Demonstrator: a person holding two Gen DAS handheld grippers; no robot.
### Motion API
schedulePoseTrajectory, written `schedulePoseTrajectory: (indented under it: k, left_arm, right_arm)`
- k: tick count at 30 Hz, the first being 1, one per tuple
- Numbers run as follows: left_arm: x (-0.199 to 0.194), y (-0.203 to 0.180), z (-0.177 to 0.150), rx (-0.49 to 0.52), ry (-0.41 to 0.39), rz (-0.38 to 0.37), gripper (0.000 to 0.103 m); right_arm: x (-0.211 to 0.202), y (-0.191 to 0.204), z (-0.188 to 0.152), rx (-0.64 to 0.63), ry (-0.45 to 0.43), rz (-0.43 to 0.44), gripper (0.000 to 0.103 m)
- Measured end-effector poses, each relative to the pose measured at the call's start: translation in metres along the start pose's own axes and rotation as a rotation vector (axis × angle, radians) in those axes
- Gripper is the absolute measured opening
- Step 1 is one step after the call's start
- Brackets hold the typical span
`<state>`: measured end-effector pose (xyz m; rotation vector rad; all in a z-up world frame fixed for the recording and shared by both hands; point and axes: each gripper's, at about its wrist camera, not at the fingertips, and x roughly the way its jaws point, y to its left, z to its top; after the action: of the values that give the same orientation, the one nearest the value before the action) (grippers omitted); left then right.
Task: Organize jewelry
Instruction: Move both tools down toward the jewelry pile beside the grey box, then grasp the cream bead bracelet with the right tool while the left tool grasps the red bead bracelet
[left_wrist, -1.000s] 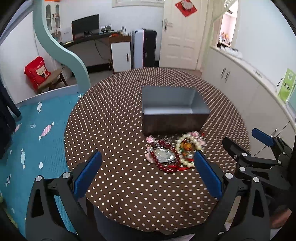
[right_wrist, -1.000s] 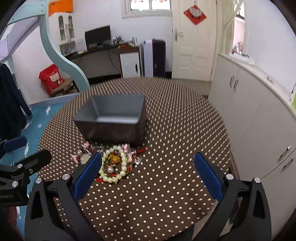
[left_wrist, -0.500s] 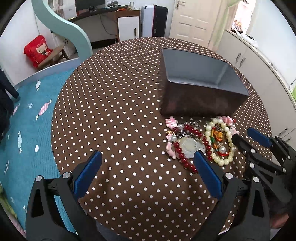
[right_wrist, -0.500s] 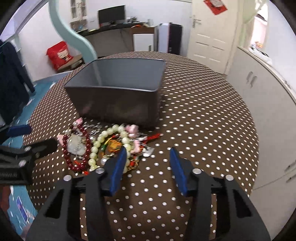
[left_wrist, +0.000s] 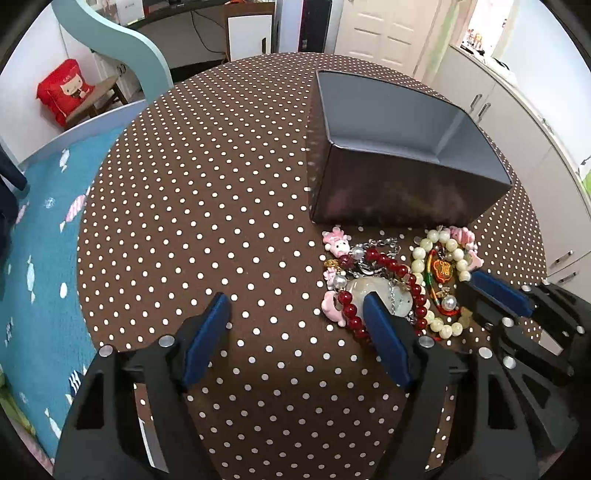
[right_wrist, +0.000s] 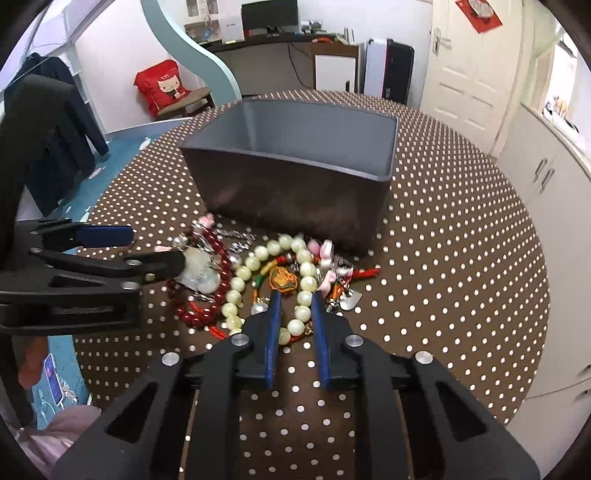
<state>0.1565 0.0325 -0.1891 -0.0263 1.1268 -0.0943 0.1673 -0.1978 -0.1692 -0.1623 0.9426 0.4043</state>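
Right wrist view shows our right gripper (right_wrist: 295, 314) low over the cream bead bracelet (right_wrist: 255, 262), its jaws narrowed to a small gap that straddles the near arc of beads; whether the pads already pinch a bead we cannot tell, though a gap plainly shows between them; the bracelet's ring lies flat on the dotted tablecloth (right_wrist: 461, 258), its near arc running across the jaws, so a close here should catch it; the grey box (right_wrist: 295, 177) stands just beyond the pile, straight ahead, open side up; we judge the lift will go forward and over its near wall. Left wrist view has our left gripper (left_wrist: 295, 314) with jaws spread wide, its right finger over the red bead bracelet (left_wrist: 391, 266) and the pale pendant (left_wrist: 373, 291), the left finger over bare cloth; the right gripper is the nearer to the cream beads, the left to the red ones.
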Motion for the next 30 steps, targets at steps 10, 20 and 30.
schedulePoseTrajectory:
  k: [10,20,30]
  left_arm:
    - [-0.008,-0.006,-0.010,0.029,0.021,-0.046,0.046]
    - [-0.010,-0.017,-0.009,0.028,0.032,-0.166,0.015]
    - [-0.018,-0.007,-0.005,-0.022,0.025,-0.253,0.006]
  right_arm:
    - [0.010,-0.002,0.011,0.002,-0.013,-0.006,0.009]
    - [-0.022,-0.016,0.019,0.032,-0.114,0.016,0.008]
    - [-0.047,-0.022,0.025,0.022,-0.193,0.009,0.008]
